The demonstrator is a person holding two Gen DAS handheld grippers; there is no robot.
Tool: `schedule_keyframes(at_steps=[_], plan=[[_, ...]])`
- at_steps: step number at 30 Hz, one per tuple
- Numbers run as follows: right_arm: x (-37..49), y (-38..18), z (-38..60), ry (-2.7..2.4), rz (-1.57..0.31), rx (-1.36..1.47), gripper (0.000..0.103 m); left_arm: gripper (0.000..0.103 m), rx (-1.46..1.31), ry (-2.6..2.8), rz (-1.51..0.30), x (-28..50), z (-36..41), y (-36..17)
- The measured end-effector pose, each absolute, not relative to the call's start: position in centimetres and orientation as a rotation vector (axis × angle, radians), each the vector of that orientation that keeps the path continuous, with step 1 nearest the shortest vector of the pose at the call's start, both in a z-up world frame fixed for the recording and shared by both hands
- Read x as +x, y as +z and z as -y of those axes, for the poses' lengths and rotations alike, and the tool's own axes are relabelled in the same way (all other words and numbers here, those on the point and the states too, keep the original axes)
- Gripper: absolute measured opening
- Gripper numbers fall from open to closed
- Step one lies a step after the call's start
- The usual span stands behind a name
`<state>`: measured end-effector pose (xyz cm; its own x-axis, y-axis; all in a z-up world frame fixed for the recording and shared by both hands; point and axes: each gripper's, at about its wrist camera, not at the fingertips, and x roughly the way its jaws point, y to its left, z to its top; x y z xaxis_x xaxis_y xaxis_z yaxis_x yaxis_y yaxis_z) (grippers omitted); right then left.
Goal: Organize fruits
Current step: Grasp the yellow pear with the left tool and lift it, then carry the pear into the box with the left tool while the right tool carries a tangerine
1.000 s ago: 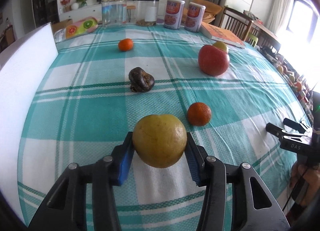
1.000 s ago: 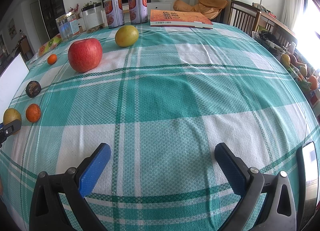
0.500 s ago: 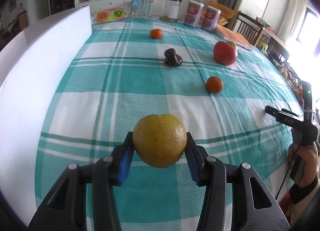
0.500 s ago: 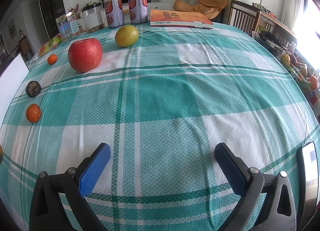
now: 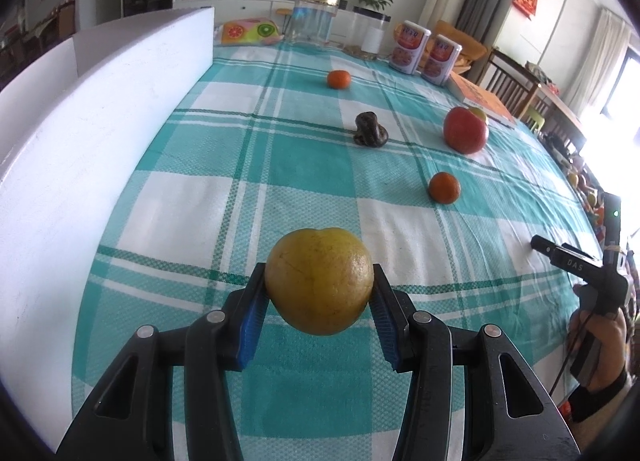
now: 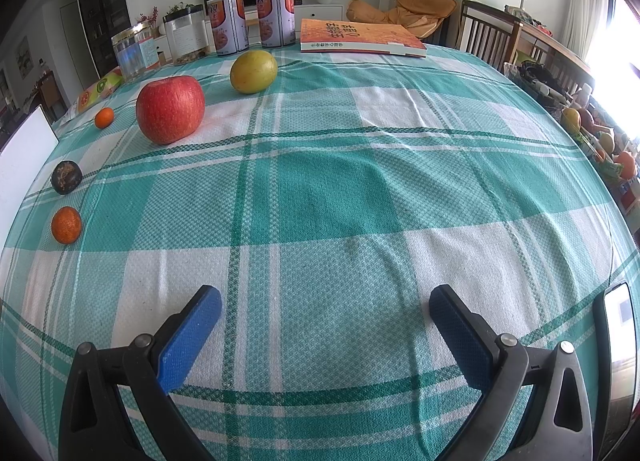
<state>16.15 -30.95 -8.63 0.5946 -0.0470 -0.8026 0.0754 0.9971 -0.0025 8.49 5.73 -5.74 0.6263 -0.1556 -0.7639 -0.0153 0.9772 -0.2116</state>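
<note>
My left gripper [image 5: 319, 293] is shut on a yellow citrus fruit [image 5: 319, 280] and holds it above the checked tablecloth, near a white box [image 5: 76, 133] on the left. On the cloth beyond lie a small orange [image 5: 444, 187], a dark wrinkled fruit [image 5: 370, 130], a red apple [image 5: 465, 130] and a far tangerine [image 5: 339, 79]. My right gripper [image 6: 325, 311] stands open over bare cloth with nothing between its fingers. In its view the red apple [image 6: 170, 109], a second yellow fruit [image 6: 253, 71], the dark fruit [image 6: 66, 177], the small orange [image 6: 66, 224] and the tangerine [image 6: 104, 117] lie at the left.
Jars [image 5: 314, 23] and two cans [image 5: 426, 53] line the table's far edge, beside an orange book [image 6: 360, 37] and a fruit-print packet [image 5: 250, 30]. Chairs [image 6: 486, 35] stand beyond on the right. A hand [image 5: 600, 337] holds the right gripper at the left view's right edge.
My left gripper has carried the yellow fruit back and to the left, closer to the white box, and rolled a little. The fruit has left the right view. My right gripper has not moved.
</note>
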Motion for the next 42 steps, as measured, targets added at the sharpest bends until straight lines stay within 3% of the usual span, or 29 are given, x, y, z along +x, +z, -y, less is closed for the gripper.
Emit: schedule_keyframes(at_steps=[6, 12, 18, 19, 20, 26, 32, 37, 42], plan=[[16.3, -6.7, 27.7, 0.168, -0.965, 0.188, 0.103, 0.050, -0.197, -0.086, -0.850, 7.3, -6.2, -4.8], [19.1, -5.9, 16.8, 0.416, -0.941, 0.038, 0.101, 0.050, -0.214, -0.089, -0.839, 7.0, -6.6, -4.4], [20.6, -8.1, 11.5, 0.413, -0.972, -0.102, 0.063, 0.050, -0.217, -0.073, -0.820, 6.2, -7.5, -3.8], [20.5, -8.2, 11.3, 0.406, -0.974, -0.111, 0.035, 0.050, -0.220, -0.070, -0.821, 6.2, -7.6, -3.8], [20.4, -8.0, 11.6, 0.395, -0.977, -0.096, 0.031, 0.050, -0.225, -0.067, -0.823, 6.2, -7.7, -3.9], [18.7, -6.4, 14.7, 0.456, -0.989, 0.080, 0.031, 0.050, -0.257, -0.090, -0.825, 6.1, -7.4, -3.2], [17.8, -3.7, 14.7, 0.628, -1.019, 0.264, 0.031, 0.050, -0.338, -0.106, -0.773, 5.2, -9.4, 1.4], [16.6, 0.7, 8.7, 0.813, -0.999, 0.272, 0.031, 0.050, -0.345, 0.033, -0.715, 3.7, -15.4, 5.2], [15.0, 4.2, -1.1, 0.982, -0.973, 0.184, 0.031, 0.050, -0.371, 0.209, -0.777, 3.1, -22.1, 3.7]])
